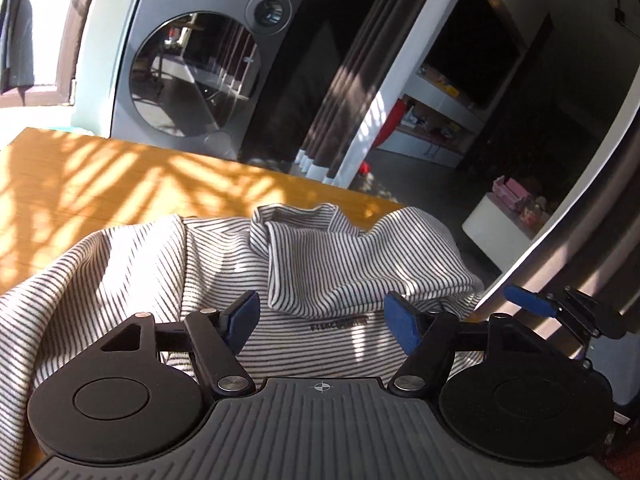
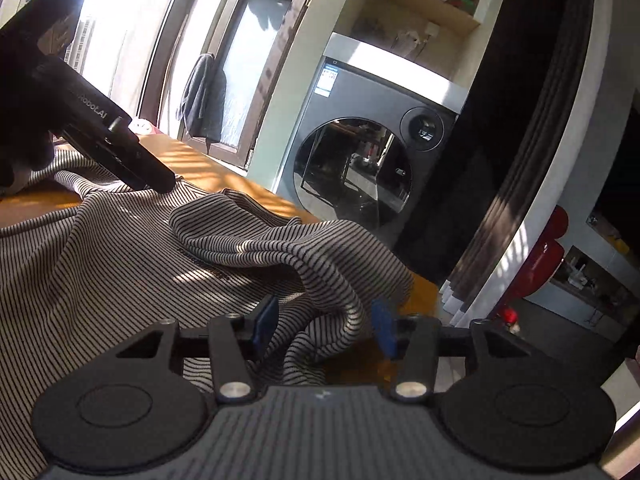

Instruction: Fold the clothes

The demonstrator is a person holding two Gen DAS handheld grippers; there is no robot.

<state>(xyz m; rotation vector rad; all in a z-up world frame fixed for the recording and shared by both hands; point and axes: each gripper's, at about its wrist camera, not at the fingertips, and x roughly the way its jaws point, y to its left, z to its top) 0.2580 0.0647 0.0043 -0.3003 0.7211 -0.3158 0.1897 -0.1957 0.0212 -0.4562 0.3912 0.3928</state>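
Note:
A black-and-white striped shirt [image 1: 320, 264] lies crumpled on a wooden table [image 1: 100, 184], with a sleeve folded over its chest print. My left gripper [image 1: 320, 316] is open just above the shirt's chest, holding nothing. In the right wrist view the same shirt [image 2: 120, 260] spreads across the table, and my right gripper [image 2: 326, 324] is open with a bunched fold of the sleeve [image 2: 332, 280] lying between its blue pads. The right gripper also shows at the right edge of the left wrist view [image 1: 560, 308]. The left gripper's body shows in the right wrist view [image 2: 100, 136].
A grey front-loading washing machine [image 1: 192, 72] stands just beyond the table's far edge. Dark curtains [image 1: 352, 80] and a white pillar are to its right. The table's right corner [image 2: 424, 288] is close to the right gripper. Shelves with clutter [image 1: 432, 120] stand farther back.

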